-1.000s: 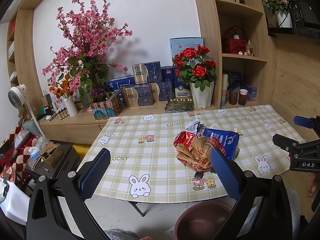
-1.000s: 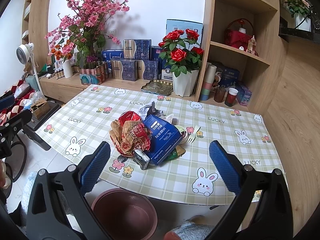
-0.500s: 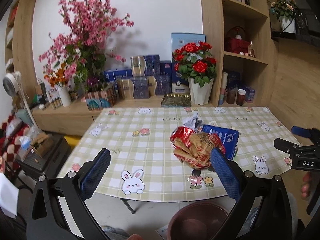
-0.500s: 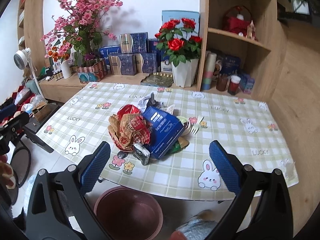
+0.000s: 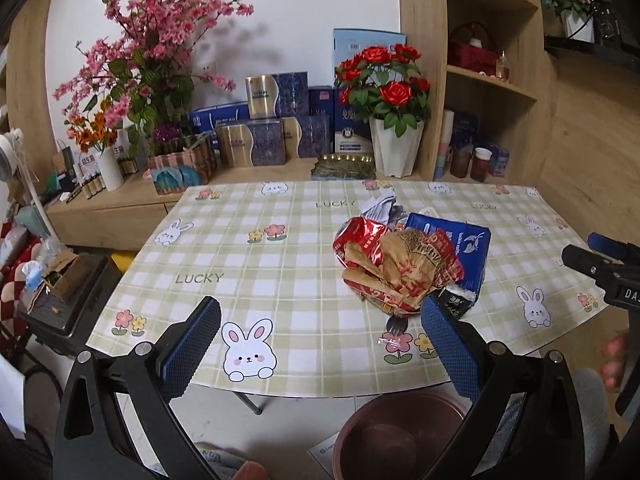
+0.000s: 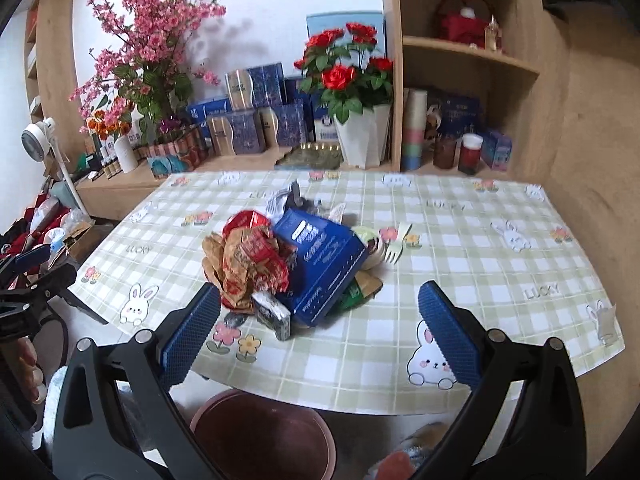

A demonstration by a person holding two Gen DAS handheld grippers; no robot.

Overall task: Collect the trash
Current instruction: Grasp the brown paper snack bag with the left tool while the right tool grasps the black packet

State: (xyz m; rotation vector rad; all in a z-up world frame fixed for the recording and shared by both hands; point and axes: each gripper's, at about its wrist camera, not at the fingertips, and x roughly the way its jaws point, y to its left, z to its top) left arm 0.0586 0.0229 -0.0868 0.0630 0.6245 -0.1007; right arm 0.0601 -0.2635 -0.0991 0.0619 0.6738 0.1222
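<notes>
Both grippers hang wide open and hold nothing. Ahead of the right gripper (image 6: 319,318) and slightly to its left, the trash heap sits on the table (image 6: 460,240): crumpled wrappers (image 6: 250,268) against a blue box (image 6: 322,266), a plastic fork (image 6: 398,246) beyond. From the left gripper (image 5: 320,330) the heap lies forward and right. A maroon bin (image 6: 264,436) stands on the floor below the table edge, under both grippers.

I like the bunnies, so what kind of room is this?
Probably a home living or dining room: a bunny tablecloth table piled with snack wrappers, potted roses beside wooden shelves.
</notes>
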